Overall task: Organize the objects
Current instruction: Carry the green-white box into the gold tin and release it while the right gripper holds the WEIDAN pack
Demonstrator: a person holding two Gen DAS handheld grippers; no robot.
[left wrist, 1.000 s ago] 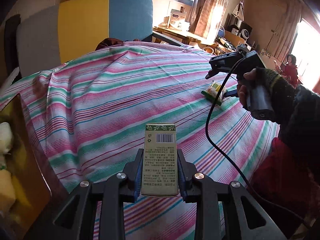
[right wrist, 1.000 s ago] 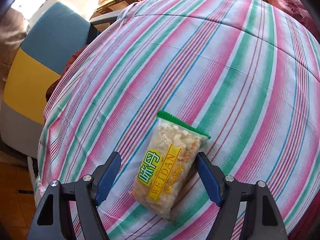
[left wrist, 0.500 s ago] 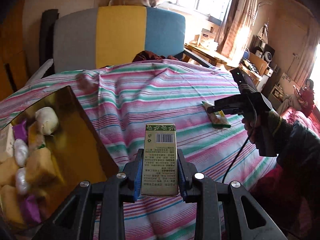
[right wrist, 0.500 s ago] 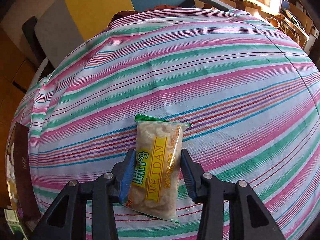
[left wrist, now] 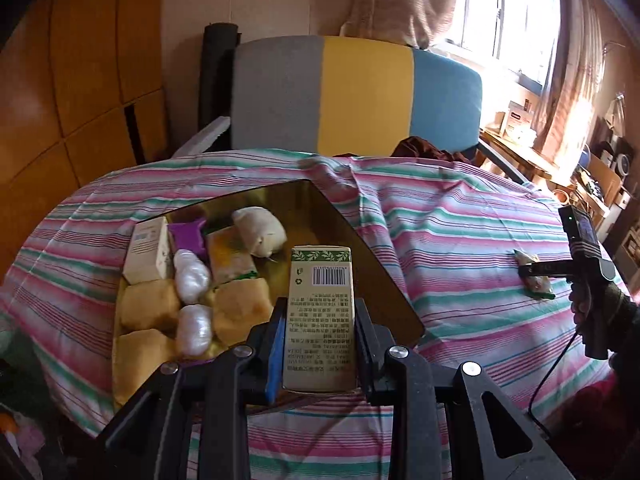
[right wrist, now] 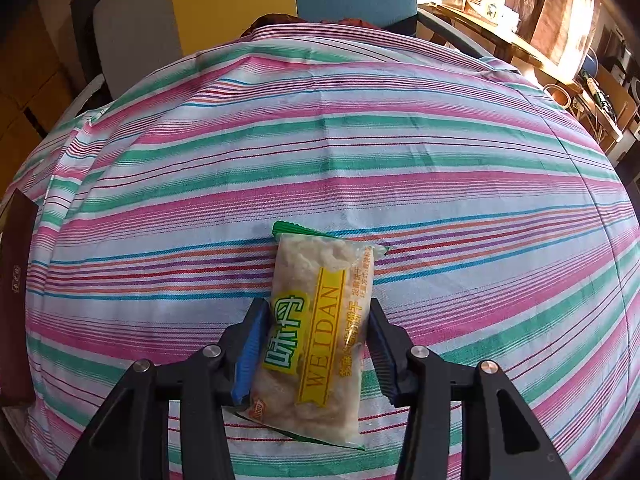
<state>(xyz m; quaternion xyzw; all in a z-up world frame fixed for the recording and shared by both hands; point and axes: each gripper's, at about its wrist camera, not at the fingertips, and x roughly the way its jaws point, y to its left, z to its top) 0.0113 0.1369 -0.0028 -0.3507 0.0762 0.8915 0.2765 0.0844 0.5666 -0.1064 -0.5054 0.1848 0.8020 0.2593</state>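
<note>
My left gripper (left wrist: 320, 320) is shut on a tall beige box (left wrist: 320, 312) with a barcode, held above the near right edge of a gold-lined tray (left wrist: 372, 264). The tray holds a white box, a purple packet, pearly wrapped sweets and yellow pastries. My right gripper (right wrist: 316, 328) is shut on a clear snack packet (right wrist: 320, 320) with a yellow "WEIDAN" label, at the striped cloth. In the left wrist view the right gripper (left wrist: 536, 270) and packet (left wrist: 538, 282) show at the far right.
A striped cloth (right wrist: 360, 152) covers the table. A grey, yellow and blue chair (left wrist: 360, 92) stands behind it. The tray's dark edge (right wrist: 16, 280) shows at the far left of the right wrist view. Cluttered shelves stand at the right.
My left gripper swung left with the box, bringing the tray into view below it. My right gripper closed on the snack packet and turned it upright in view.
</note>
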